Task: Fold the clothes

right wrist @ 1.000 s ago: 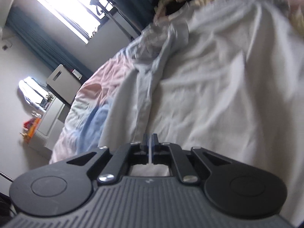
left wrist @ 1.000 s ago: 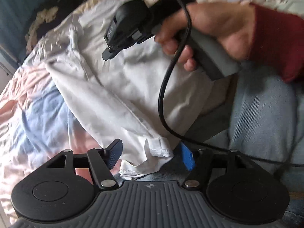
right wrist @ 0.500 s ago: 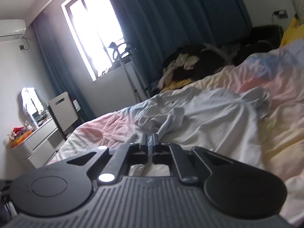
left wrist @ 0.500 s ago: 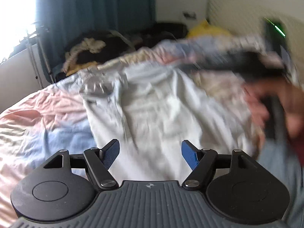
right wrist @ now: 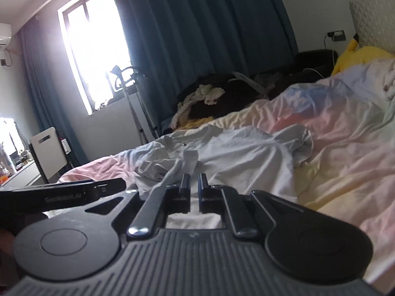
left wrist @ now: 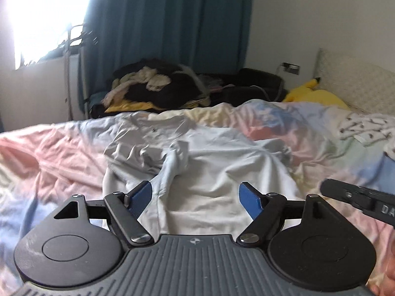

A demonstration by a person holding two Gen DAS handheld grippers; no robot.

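Observation:
A pale grey-white shirt [left wrist: 209, 170] lies spread and rumpled on the pastel duvet [left wrist: 49, 153], with one sleeve bunched at its left and its collar toward the far side. My left gripper [left wrist: 195, 197] hovers open over the shirt's near hem with nothing between its blue pads. The right wrist view shows the same shirt [right wrist: 242, 157] from lower and further right. My right gripper [right wrist: 194, 185] is held just above the near hem, jaws nearly together with a thin slit and no cloth in them. The two grippers sit side by side; the right one's finger [left wrist: 355, 197] shows at the edge.
A heap of dark and cream clothes [left wrist: 153, 86] lies beyond the bed's far edge under a blue curtain [left wrist: 172, 24]. A yellow plush toy [left wrist: 313, 93] and a patterned cloth [left wrist: 365, 128] are at the right. A white appliance [right wrist: 47, 148] and a stand [right wrist: 138, 113] are by the window.
Both grippers rose and tilted up from looking down at the shirt to a level view across the bed. The right jaws parted a slit. The left stayed open.

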